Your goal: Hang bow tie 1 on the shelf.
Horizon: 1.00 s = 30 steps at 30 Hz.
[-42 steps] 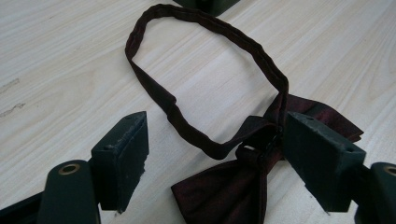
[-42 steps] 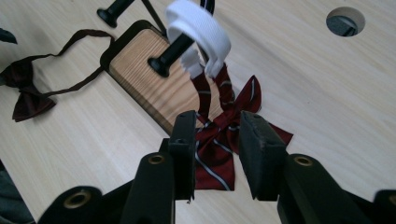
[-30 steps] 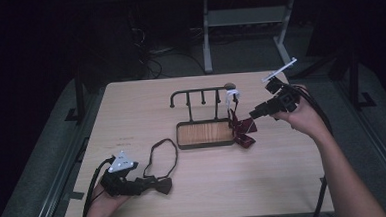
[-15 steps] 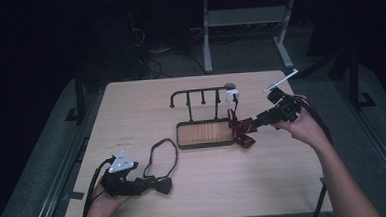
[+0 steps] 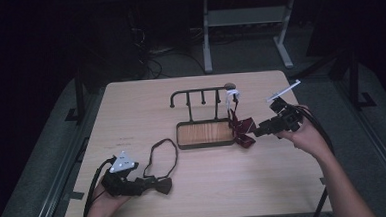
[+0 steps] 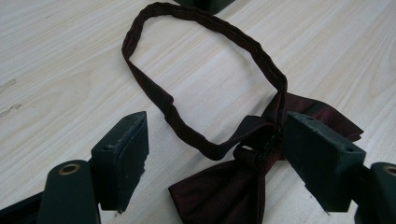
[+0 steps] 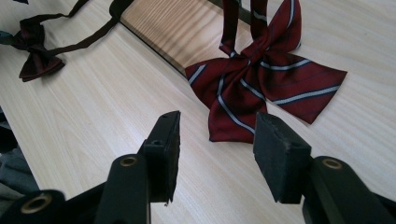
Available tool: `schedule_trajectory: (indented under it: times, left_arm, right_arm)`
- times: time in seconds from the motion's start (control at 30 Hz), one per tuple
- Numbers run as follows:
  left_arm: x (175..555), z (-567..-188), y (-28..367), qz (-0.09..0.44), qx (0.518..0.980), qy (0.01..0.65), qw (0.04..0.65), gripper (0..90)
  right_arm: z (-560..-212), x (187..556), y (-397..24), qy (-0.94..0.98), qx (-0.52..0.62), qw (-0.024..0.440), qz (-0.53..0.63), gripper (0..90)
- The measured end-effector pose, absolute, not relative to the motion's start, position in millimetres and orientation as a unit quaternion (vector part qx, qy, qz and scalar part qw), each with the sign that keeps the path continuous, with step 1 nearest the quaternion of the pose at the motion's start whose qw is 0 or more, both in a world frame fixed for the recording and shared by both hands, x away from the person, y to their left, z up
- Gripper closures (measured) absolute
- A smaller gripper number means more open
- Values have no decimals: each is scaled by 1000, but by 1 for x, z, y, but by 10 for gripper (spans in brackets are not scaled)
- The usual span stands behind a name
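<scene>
Burgundy cloth with thin pale stripes made up the striped bow tie [image 7: 268,81], which lay flat on the worktop [image 5: 131,111] just off the right end of the small rack's wooden tray [image 5: 205,133]. In the right gripper view its wings spread wide, the long axis running across from the tray's edge toward the open wood, while its two bands rose from the knot up toward the rack [image 5: 200,95] — one end, seen from the high view, hung at the last peg beside a white tag [image 5: 232,95].

The right tongs [image 7: 215,154] had just been opening; their jaws stood well apart with nothing between them, the tie's nearest tip lying just ahead of the gap.

A second, plain dark bow tie [image 6: 261,163] lay near the worktop's front left corner, its strap forming a closed loop that stretched away from the knot toward the tray. The left tongs [image 6: 210,158] stood open around it — the knot sat close to one pad, though I could not tell whether they touched.
</scene>
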<state>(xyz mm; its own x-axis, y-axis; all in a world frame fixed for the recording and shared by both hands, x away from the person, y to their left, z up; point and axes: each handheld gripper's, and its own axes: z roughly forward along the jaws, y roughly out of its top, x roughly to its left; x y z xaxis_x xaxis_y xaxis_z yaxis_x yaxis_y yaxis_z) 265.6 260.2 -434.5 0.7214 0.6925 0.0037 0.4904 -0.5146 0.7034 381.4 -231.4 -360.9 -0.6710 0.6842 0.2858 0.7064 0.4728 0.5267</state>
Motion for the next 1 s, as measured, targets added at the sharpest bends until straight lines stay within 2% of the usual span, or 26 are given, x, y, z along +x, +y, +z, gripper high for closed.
schedule_trajectory:
  times: [1.0]
  left_arm:
    - [266,-433,259,145,856,344,357,237]
  right_arm:
    - [-385,355,-239,-857,-398,25,-328,487]
